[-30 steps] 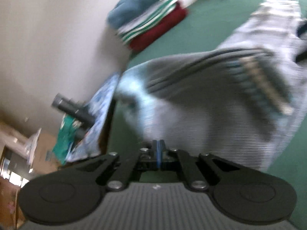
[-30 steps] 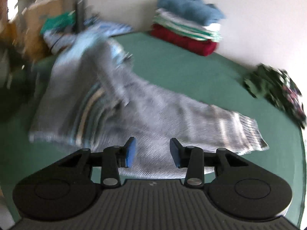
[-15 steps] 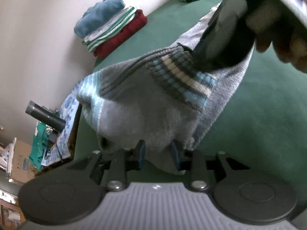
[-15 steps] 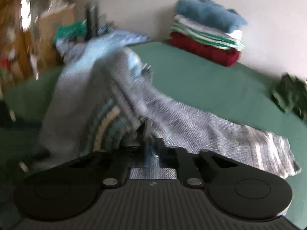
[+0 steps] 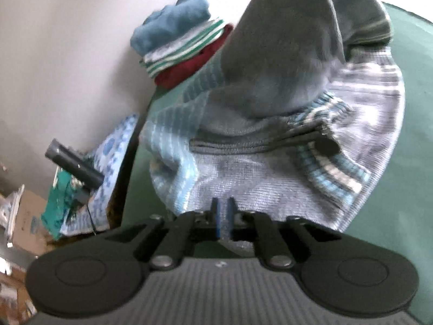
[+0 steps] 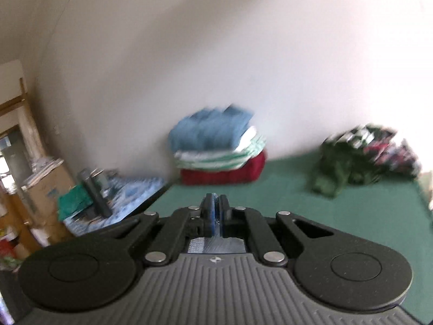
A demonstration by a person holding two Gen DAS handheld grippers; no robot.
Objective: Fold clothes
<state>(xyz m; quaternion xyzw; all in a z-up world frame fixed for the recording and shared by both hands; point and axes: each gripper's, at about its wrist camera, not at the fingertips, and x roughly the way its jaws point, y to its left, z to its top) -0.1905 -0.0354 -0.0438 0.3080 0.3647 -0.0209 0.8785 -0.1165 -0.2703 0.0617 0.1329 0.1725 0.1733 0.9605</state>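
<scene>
Left claw [image 5: 223, 220] is clamped on the near hem of the grey striped sweater [image 5: 270, 140], which hangs bunched over the green counter [image 5: 411, 108]; right claw [image 6: 215, 218] is pinched on a scrap of grey knit; beyond lie a folded stack [image 6: 219, 151] against the white wall [image 6: 216, 54], a crumpled dark green garment [image 6: 338, 173], and cardboard boxes [image 6: 46, 184] at left.
</scene>
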